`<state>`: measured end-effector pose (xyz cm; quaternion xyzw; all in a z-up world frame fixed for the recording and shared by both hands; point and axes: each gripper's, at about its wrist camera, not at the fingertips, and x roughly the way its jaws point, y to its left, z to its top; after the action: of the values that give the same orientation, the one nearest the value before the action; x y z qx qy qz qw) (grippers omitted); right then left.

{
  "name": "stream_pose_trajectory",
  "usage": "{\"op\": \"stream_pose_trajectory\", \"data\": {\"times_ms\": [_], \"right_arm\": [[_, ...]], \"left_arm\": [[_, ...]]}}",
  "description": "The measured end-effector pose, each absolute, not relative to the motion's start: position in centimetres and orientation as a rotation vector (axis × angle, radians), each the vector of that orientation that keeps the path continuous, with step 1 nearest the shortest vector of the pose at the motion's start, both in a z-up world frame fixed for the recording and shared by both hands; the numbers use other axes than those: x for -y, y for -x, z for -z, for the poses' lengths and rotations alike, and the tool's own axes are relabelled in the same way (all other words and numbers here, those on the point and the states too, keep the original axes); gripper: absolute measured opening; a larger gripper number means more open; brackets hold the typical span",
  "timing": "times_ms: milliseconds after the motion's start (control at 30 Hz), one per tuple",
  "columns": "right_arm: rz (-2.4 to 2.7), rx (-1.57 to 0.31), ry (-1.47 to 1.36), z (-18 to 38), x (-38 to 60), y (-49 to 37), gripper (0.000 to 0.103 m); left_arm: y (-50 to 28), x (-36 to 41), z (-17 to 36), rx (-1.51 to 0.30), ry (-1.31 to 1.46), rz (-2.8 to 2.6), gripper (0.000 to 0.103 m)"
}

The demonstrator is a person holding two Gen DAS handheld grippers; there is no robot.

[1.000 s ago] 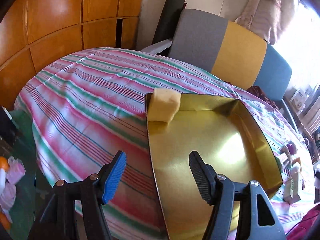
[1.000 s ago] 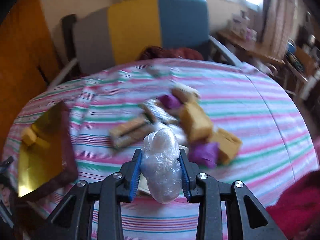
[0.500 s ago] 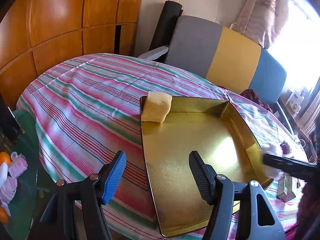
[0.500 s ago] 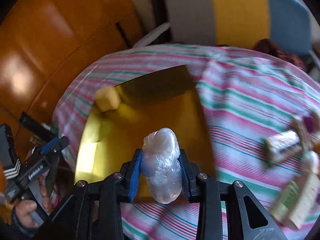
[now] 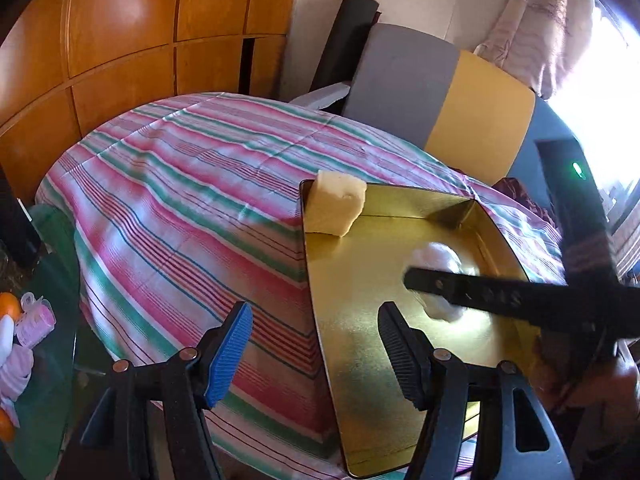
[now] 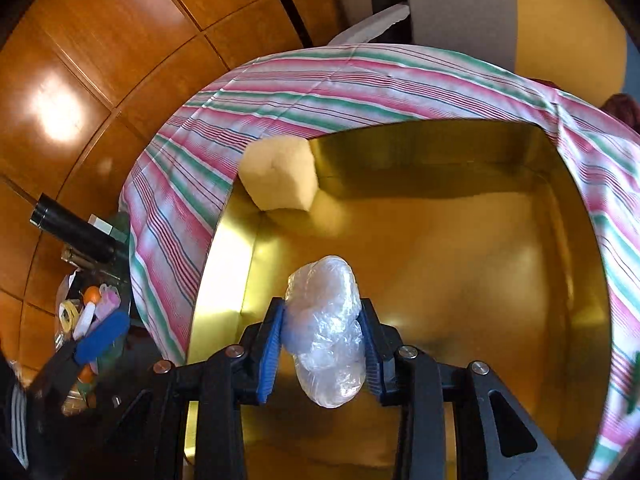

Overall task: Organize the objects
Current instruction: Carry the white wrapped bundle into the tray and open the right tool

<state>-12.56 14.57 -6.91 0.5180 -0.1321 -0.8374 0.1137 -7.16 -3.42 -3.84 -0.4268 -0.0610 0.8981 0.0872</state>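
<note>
The right gripper point(image 6: 323, 338) hangs over the near part of the gold tray point(image 6: 500, 264), pointing steeply down. Its jaws are starting to part, yet the blue pad and the black pad press on the sides of a clear plastic bundle point(image 6: 326, 330) that sits between them. The bundle sticks out past the fingertips, above the tray floor; whether it touches the floor cannot be told.

The left gripper point(image 5: 314, 350) hovers at the tray's near left corner, jaws wide apart and empty. Its blue finger point(image 5: 228, 354) is over the striped cloth point(image 5: 192, 208) just left of the tray, and its black finger point(image 5: 400, 354) is over the tray's near floor point(image 5: 360, 280). In this view the right gripper reaches in from the right across the tray, with the bundle point(image 5: 438, 254) showing white around its finger.

In the tray's far left corner a pale yellow sponge point(image 6: 278, 174) leans against the wall, partly over the rim.

Beyond the tray the cloth runs to the far edge of the table. Behind that stands a chair point(image 5: 440, 96) with grey and yellow back panels, and to the tray's far left is a wooden panelled wall point(image 5: 120, 40).
</note>
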Motion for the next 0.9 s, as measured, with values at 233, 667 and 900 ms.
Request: {"op": "stream_pose_trajectory", "data": {"times_ms": [233,667,900], "right_arm": [[2.446,0.388,-1.469,6.7,-12.0,15.8,0.045],[2.54,0.358,-1.421,5.7,-12.9,13.3,0.064],[2.651,0.316,-1.364,4.2,-14.5,10.4,0.069]], "left_arm": [[7.6,4.0,4.4,0.191,1.303,-2.687,0.066],[7.5,3.7,4.5,0.197,1.304,-2.689,0.066],[7.0,3.1,4.1,0.179,1.285,-2.671,0.066]]}}
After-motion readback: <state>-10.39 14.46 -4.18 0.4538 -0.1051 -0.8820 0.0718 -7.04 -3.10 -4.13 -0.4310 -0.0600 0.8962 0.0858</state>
